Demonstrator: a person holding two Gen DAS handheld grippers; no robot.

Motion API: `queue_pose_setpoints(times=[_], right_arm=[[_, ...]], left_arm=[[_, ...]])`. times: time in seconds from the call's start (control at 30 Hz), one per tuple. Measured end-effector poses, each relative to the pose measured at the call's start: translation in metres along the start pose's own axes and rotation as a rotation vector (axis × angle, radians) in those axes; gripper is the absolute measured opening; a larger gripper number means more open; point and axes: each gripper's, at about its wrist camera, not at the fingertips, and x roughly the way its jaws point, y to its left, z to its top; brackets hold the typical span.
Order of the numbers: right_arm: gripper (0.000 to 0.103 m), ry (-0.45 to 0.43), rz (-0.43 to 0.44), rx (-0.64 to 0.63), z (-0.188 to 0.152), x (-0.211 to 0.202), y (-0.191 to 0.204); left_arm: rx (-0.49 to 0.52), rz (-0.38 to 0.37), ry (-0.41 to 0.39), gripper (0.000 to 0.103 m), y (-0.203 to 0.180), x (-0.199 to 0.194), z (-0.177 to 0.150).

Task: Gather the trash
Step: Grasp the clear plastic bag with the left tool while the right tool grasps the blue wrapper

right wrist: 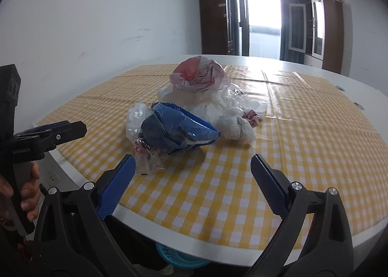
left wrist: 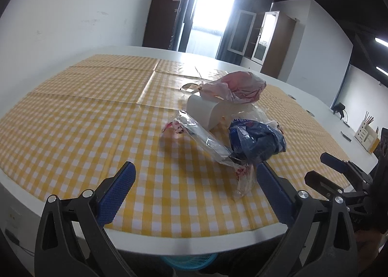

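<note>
A heap of trash lies on a yellow checked tablecloth [left wrist: 72, 117]: a crumpled blue wrapper [left wrist: 257, 138] [right wrist: 177, 129], a clear wrapper with red print [left wrist: 213, 148] [right wrist: 145, 155], a pink plastic bag [left wrist: 237, 85] [right wrist: 198, 75], a white cup on its side [left wrist: 206, 109], and white crumpled plastic [right wrist: 235, 122]. My left gripper [left wrist: 194, 175] is open and empty, just short of the clear wrapper. My right gripper [right wrist: 191, 168] is open and empty, just short of the blue wrapper.
A teal basket [left wrist: 191, 261] [right wrist: 179, 256] sits on the floor under the table's near edge. The right gripper shows at the right of the left wrist view [left wrist: 339, 168]; the left one shows at the left of the right wrist view [right wrist: 48, 136]. A pen holder [left wrist: 366, 131] stands far right.
</note>
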Motion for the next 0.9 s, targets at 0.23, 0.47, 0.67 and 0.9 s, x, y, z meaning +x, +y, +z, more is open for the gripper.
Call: queue_pose_setpoints(times=[0.23, 0.47, 0.67, 0.9], right_arm=[[0.089, 0.042, 0.020, -0.075, 0.024, 0.033, 0.002], [0.075, 0.115, 0.097, -0.101, 0.031, 0.058, 0.005], [0.054, 0.168, 0.128, -0.109, 0.028, 0.075, 0.007], [0.041, 0.166, 0.136, -0.103, 0.024, 0.074, 0.011]], left_arm=[[-0.043, -0.004, 0.068, 0.096, 0.008, 0.044, 0.030], [-0.080, -0.004, 0.147, 0.091, 0.009, 0.088, 0.040], [-0.059, -0.007, 0.187, 0.073, 0.001, 0.111, 0.037], [-0.074, -0.021, 0.200, 0.026, 0.007, 0.114, 0.036]])
